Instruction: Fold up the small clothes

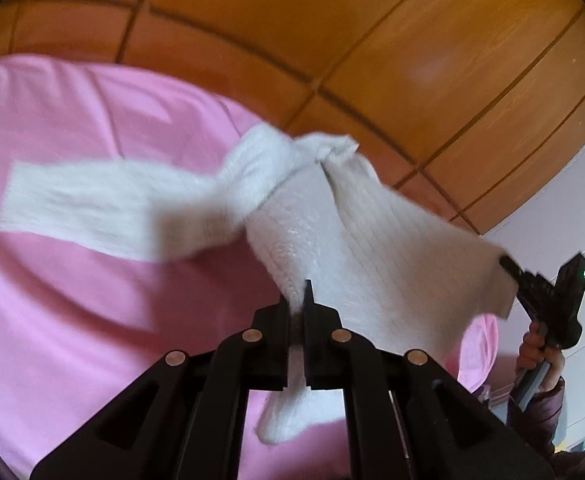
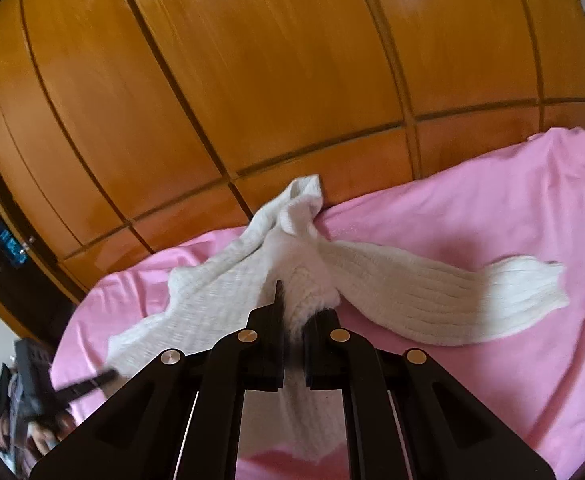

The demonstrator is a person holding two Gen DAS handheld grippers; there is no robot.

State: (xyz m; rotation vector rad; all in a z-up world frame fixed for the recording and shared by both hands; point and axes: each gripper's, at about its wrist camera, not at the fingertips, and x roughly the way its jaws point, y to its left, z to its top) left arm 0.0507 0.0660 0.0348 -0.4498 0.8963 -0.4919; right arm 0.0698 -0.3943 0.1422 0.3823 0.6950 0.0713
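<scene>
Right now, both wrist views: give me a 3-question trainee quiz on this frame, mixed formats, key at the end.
1. True or false: the left gripper is shut on the white knitted garment.
2. What does the garment hang over? A) pink sheet B) bare wooden floor C) grey carpet
3. Fill in: the right gripper is ___ on the garment.

Key: 1 true. 2 A. 3 shut. In the left view the right gripper pinches one edge; behind stands a wooden wardrobe.
</scene>
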